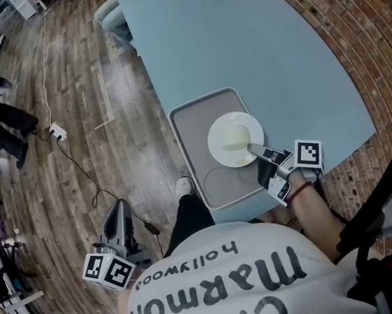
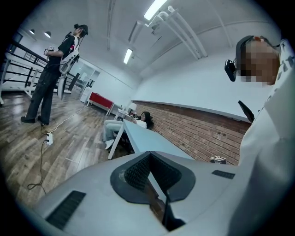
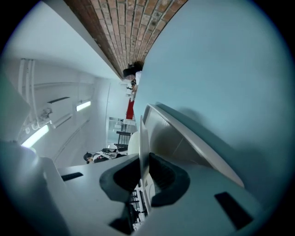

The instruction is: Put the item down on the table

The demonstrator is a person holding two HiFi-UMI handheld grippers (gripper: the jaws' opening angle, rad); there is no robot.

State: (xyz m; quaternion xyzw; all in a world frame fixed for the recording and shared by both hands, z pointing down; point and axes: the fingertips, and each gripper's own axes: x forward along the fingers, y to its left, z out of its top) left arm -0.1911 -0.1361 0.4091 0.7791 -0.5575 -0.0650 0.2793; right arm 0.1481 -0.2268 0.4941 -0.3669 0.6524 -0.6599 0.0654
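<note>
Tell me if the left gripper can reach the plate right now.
Probably not as it stands: the left gripper hangs over the floor, clear of the table; the plate is over the tray.

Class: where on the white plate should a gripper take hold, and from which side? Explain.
Its thin rim, at the edge nearest the person, approached from that side, as the right gripper does. The white plate is wide and flat, so only the rim fits the jaws; pale food fills its middle.

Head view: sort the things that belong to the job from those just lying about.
Job: plate, right gripper clamped on its rim, tray, table.
Lying about: floor cable, power strip, left gripper hanging empty.
</note>
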